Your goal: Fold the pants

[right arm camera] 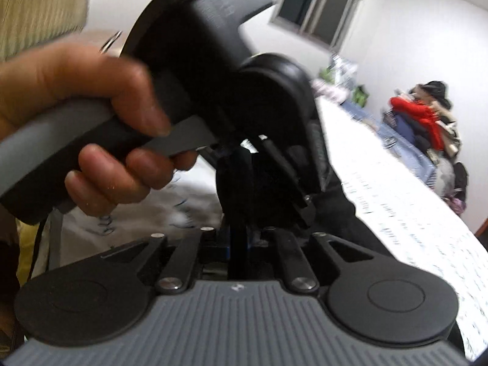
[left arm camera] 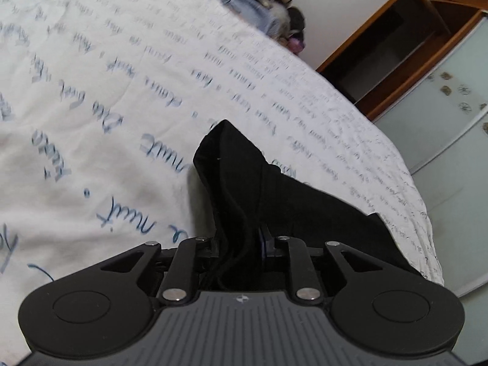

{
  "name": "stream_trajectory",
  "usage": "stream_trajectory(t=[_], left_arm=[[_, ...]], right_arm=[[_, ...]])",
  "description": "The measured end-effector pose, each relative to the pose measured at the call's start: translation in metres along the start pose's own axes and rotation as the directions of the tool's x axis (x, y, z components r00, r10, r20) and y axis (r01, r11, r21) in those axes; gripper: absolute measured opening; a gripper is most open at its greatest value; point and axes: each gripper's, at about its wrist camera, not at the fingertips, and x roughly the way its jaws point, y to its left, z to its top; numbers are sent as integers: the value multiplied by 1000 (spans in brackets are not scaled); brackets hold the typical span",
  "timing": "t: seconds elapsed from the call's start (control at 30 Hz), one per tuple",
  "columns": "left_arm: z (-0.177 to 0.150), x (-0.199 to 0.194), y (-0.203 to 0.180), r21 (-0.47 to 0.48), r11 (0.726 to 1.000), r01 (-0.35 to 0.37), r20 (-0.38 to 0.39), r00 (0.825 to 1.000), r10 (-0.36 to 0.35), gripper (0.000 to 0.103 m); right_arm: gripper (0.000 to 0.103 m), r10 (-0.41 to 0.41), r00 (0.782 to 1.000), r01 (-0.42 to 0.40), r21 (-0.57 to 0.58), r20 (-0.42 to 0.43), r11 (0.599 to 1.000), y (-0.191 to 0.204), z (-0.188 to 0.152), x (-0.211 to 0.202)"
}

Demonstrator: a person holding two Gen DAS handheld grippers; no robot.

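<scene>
Left gripper (left arm camera: 241, 244): jaws drawn in tight on a bunched edge of the black pants (left arm camera: 274, 189), cloth and what looks like a drawstring cord pinched between them. Right gripper (right arm camera: 241, 238): jaws also closed on black fabric, a thin vertical fold of it clamped right at the tips (blurry, but the cloth clearly runs down into the gap). The left gripper's body fills the top of the right wrist view, held by the person's left hand (right arm camera: 100, 128), so the two grippers sit just beside each other, both pinching the same end of the garment.

Step in hand, my read: a lift-and-carry of one end of the pants, both corners pinched, mid-fold or just picking up to lay out. Which end it is (waist or hems) I cannot tell for sure; the cord hints at waist.

Pants: raised at the gripped end, the rest draping down and away onto the white bedsheet (left arm camera: 106, 106) with blue script print. In the left wrist view the cloth rises to a peak ahead of the jaws and trails off to the right toward the bed edge. Long axis looks to run roughly from the jaws out toward that edge, though the far end is hidden.

Next move likely calls for keeping both pinches level and in step, carrying the end over the body, and lowering flat before release. Risk: uneven pull skews the fold.

Background: wooden wardrobe (left arm camera: 396, 45), clothes pile (right arm camera: 427, 122) at the far side of the bed.
</scene>
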Motion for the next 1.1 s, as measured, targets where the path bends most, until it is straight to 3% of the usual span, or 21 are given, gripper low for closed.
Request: stream_trajectory(t=[0.07, 0.17, 0.23, 0.33, 0.37, 0.43, 0.5, 0.57, 0.63, 0.67, 0.73, 0.77, 0.8, 0.87, 0.97, 1.1], left_arm=[[1, -4, -12, 52, 998, -38, 22, 999, 37, 24], [2, -17, -39, 150, 978, -144, 103, 986, 130, 29], [4, -25, -56, 181, 955, -234, 165, 965, 205, 29], [7, -31, -90, 221, 901, -373, 288, 908, 305, 29], [8, -32, -103, 238, 886, -398, 316, 894, 317, 29], [5, -29, -133, 292, 873, -391, 335, 897, 290, 37], [-4, -17, -169, 372, 866, -334, 307, 925, 225, 70], [-22, -3, -207, 469, 842, -267, 276, 950, 148, 74], [-48, 19, -247, 577, 787, -220, 235, 967, 99, 74], [-62, 30, -267, 627, 756, -189, 206, 976, 73, 74], [-93, 55, -304, 703, 702, -114, 134, 991, 26, 74], [-109, 68, -320, 732, 678, -72, 91, 996, 7, 74], [-125, 80, -336, 756, 654, -28, 46, 999, -10, 74], [-160, 99, -361, 794, 607, 47, -23, 999, -47, 74], [-203, 120, -390, 846, 525, 92, -67, 995, -67, 74], [-240, 130, -404, 898, 436, 64, -56, 998, -32, 74]], right_arm=[[20, 34, 999, -33, 44, -11, 999, -3, -3, -8], [18, 97, 995, -103, 202, 37, 974, -47, -23, -46], [19, 16, 999, -31, 313, 50, 949, -84, -48, -84], [24, -194, 981, 175, 474, -9, 863, -137, -106, -147], [24, -273, 960, 261, 526, -56, 809, -156, -133, -169], [32, -365, 919, 374, 628, -150, 683, -188, -182, -209], [35, -406, 879, 448, 721, -248, 529, -207, -236, -249], [35, -473, 805, 556, 733, -359, 391, -218, -284, -290], [35, -536, 735, 615, 741, -416, 268, -220, -321, -332], [35, -562, 705, 619, 762, -433, 189, -221, -339, -352], [40, -597, 666, 572, 820, -447, 25, -223, -379, -397], [41, -606, 661, 528, 848, -442, -42, -227, -381, -397], [41, -609, 670, 460, 881, -424, -107, -227, -399, -415], [44, -612, 685, 364, 914, -395, -182, -220, -422, -421], [48, -598, 697, 327, 918, -394, -224, -215, -439, -425], [54, -581, 711, 307, 918, -397, -252, -222, -458, -421]])
